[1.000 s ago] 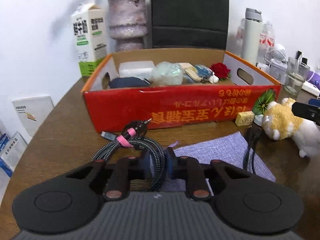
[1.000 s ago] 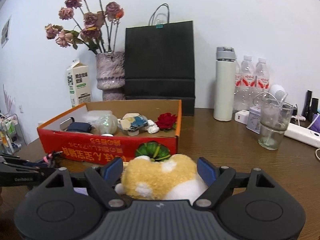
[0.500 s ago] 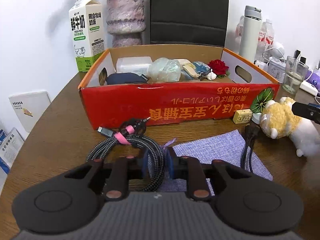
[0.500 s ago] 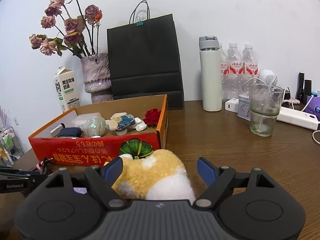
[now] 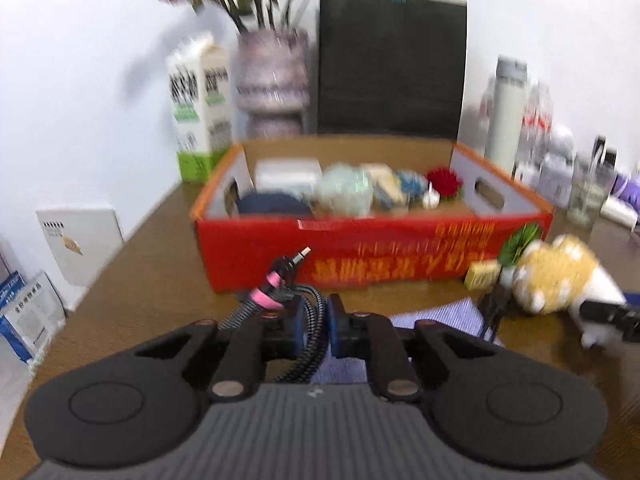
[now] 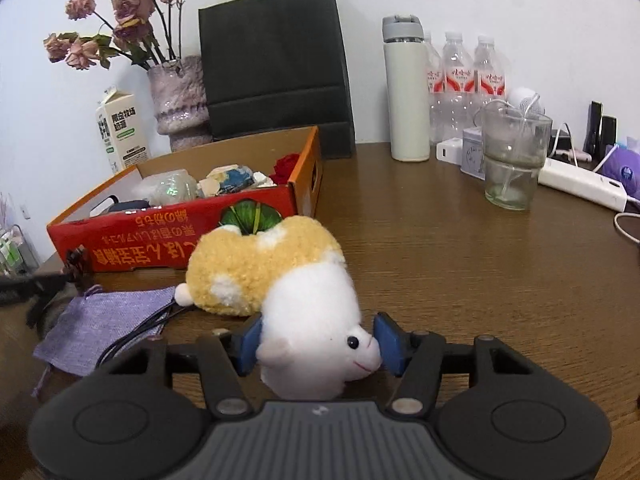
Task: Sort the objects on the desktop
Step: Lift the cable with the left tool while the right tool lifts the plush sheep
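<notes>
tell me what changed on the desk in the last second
The left gripper tightened on the coiled black braided cable and lifted it off the brown wooden table. The right gripper has just been closing, its pads now pressing the white head of the yellow-and-white plush toy. The red cardboard box and purple cloth pouch stayed put.

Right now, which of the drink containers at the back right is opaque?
The tall white flask with the grey lid, standing left of the three clear plastic water bottles; the glass in front is see-through too.
</notes>
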The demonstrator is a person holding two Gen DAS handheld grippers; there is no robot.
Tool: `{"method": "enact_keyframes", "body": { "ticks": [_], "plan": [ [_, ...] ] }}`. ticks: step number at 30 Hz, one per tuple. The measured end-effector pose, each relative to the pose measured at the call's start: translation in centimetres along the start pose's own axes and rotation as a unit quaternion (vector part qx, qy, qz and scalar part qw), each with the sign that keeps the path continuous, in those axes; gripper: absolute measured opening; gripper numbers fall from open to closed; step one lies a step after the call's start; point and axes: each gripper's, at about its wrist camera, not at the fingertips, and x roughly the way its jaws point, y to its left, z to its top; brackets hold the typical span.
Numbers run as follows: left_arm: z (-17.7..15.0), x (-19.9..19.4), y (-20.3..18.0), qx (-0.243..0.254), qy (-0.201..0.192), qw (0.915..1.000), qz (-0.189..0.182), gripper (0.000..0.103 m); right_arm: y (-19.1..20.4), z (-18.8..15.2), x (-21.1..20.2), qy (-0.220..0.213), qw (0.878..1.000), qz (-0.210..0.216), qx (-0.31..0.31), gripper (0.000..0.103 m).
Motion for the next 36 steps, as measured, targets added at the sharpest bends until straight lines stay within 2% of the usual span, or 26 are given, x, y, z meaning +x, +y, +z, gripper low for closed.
{"method": "enact_keyframes", "body": {
  "ticks": [3,5,7,9,10,11,13,15,16,17,19,20,21,23,25,29,33,36],
  "plan": [
    [0.5,-2.0,0.2,-0.013,-0.014,0.9997,-0.013,0.011,0.7,0.1,-2.1,-0.030,0.999,0.016,-0.005,0.052],
    [0.8,-3.2,0.1,-0.004,-0.025,0.9995,-0.021,0.011,1.3,0.2,-4.0,-0.055,0.998,0.024,-0.009,0.050],
    [1.3,-4.2,0.2,-0.006,-0.032,0.9992,-0.024,0.006,1.8,0.6,-5.7,-0.073,0.997,0.031,-0.012,0.048],
    [2.2,-4.9,0.5,-0.014,-0.033,0.9989,-0.030,0.006,2.1,1.2,-7.3,-0.093,0.995,0.040,-0.012,0.044],
    [2.6,-5.2,0.7,-0.020,-0.035,0.9985,-0.036,0.006,2.3,1.7,-7.8,-0.100,0.994,0.045,-0.014,0.029],
    [3.0,-5.4,0.9,-0.025,-0.039,0.9981,-0.040,0.006,2.3,2.3,-8.2,-0.103,0.994,0.045,-0.010,0.003],
    [3.6,-5.9,1.2,-0.030,-0.051,0.9974,-0.042,0.006,2.3,3.2,-8.6,-0.101,0.994,0.049,0.002,0.004],
    [3.8,-6.2,1.2,-0.029,-0.055,0.9973,-0.038,0.006,2.5,3.5,-8.3,-0.084,0.996,0.034,-0.017,0.005],
    [3.6,-6.3,1.1,-0.027,-0.053,0.9978,-0.030,0.006,2.6,3.4,-8.1,-0.073,0.997,0.019,-0.026,0.007],
    [3.3,-6.4,1.0,-0.024,-0.050,0.9981,-0.025,0.006,2.6,3.0,-8.3,-0.071,0.997,0.010,-0.031,0.013],
    [2.4,-6.9,1.0,-0.020,-0.046,0.9987,-0.011,0.006,1.9,1.9,-9.7,-0.084,0.995,0.016,-0.043,0.021],
    [1.8,-7.1,1.2,-0.021,-0.043,0.9989,-0.006,0.006,1.5,1.2,-10.2,-0.091,0.995,0.020,-0.043,0.041],
    [1.3,-7.2,1.3,-0.026,-0.038,0.9989,-0.003,0.006,1.0,0.5,-10.7,-0.096,0.995,0.019,-0.038,0.068],
    [0.4,-7.4,1.7,-0.043,-0.025,0.9988,-0.001,0.006,-0.1,-0.9,-10.6,-0.094,0.995,0.008,-0.028,0.092],
    [-0.3,-7.9,1.8,-0.054,-0.024,0.9983,0.002,0.006,-1.0,-2.3,-9.6,-0.079,0.997,-0.026,0.000,0.093],
    [-1.3,-9.0,1.4,-0.052,-0.028,0.9983,0.001,0.006,-2.7,-4.3,-7.8,-0.027,0.997,-0.026,0.070,0.090],
    [-1.7,-9.7,0.5,-0.034,-0.030,0.9989,-0.001,0.006,-1.4,-4.6,-7.7,-0.020,0.998,-0.027,0.043,0.089],
    [-1.9,-10.0,0.1,-0.027,-0.032,0.9991,0.005,0.006,-0.1,-4.7,-8.8,-0.009,1.000,0.009,0.022,0.089]
  ]
}}
